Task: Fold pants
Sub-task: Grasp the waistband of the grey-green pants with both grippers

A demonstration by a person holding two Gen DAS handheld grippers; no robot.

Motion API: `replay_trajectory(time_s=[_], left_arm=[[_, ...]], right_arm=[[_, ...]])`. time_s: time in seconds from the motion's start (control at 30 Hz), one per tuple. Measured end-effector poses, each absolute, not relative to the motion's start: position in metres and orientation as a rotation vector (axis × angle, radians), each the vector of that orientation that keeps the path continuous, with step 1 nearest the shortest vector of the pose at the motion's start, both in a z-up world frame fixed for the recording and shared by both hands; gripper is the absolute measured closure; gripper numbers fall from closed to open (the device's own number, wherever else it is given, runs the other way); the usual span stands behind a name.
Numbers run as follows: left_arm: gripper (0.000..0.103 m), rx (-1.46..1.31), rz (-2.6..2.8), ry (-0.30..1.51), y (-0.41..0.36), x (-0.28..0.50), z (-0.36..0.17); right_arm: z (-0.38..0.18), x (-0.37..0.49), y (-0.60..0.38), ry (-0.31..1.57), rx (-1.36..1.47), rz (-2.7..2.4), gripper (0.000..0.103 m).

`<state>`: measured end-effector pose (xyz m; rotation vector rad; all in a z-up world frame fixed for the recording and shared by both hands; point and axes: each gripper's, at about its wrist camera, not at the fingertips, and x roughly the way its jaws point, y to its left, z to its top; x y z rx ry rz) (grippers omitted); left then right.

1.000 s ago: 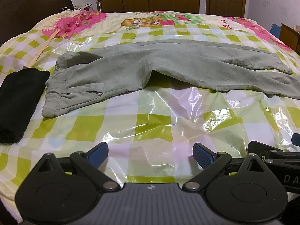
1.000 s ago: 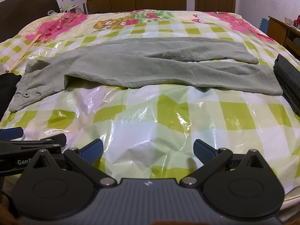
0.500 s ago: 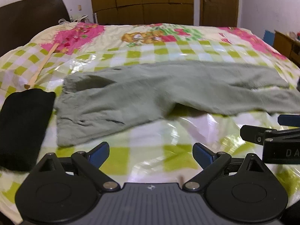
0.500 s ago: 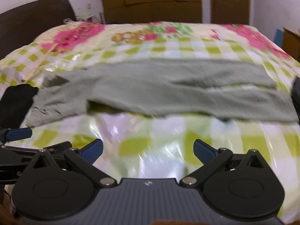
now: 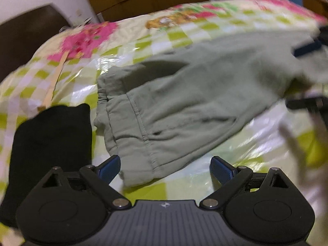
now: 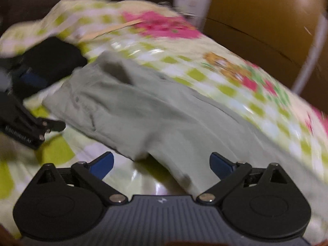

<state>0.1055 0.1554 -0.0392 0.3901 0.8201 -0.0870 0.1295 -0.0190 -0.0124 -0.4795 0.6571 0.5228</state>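
Grey-green pants lie spread across a checked bedcover, waistband to the left. My left gripper is open just short of the waistband's near corner, which shows between its blue fingertips. In the blurred right wrist view the pants run from the waist at upper left to the legs at lower right. My right gripper is over the near edge by the crotch. Its jaws are closing, with cloth showing between the pads but not pinched. Each gripper shows at the edge of the other's view.
A folded black garment lies left of the waistband, close to my left gripper, and appears as the black garment in the right wrist view too. A thin wooden stick rests beyond it. Brown wardrobe doors stand behind the bed.
Both grippers have moved in toward the pants' waist end, which now fills both views. Both views have tilted; the right one has swung left and blurred.
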Motion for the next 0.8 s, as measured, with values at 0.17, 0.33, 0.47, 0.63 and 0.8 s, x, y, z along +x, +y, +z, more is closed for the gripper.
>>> replay_trajectory(time_s=[0.17,0.33,0.47,0.63,0.8], left_arm=[[0.005,0.478,-0.094,0.778,0.16,0.114,-0.046],[0.029,0.434,-0.137,0.787,0.171,0.128,-0.046],[0.056,0.377,-0.071,0.803,0.187,0.136,-0.045],[0.067,0.318,-0.072,0.84,0.212,0.126,-0.04],[0.067,0.337,-0.084,0.863,0.226,0.102,-0.038]], right_arm=[[-0.027,0.14,-0.004,0.705,-0.533,0.609,0.024],[-0.039,0.15,0.011,0.754,-0.572,0.663,0.04],[-0.041,0.157,0.014,0.806,-0.554,0.704,0.063],[-0.036,0.146,0.027,0.863,-0.531,0.76,0.094],[-0.033,0.12,0.045,0.916,-0.498,0.873,0.097]])
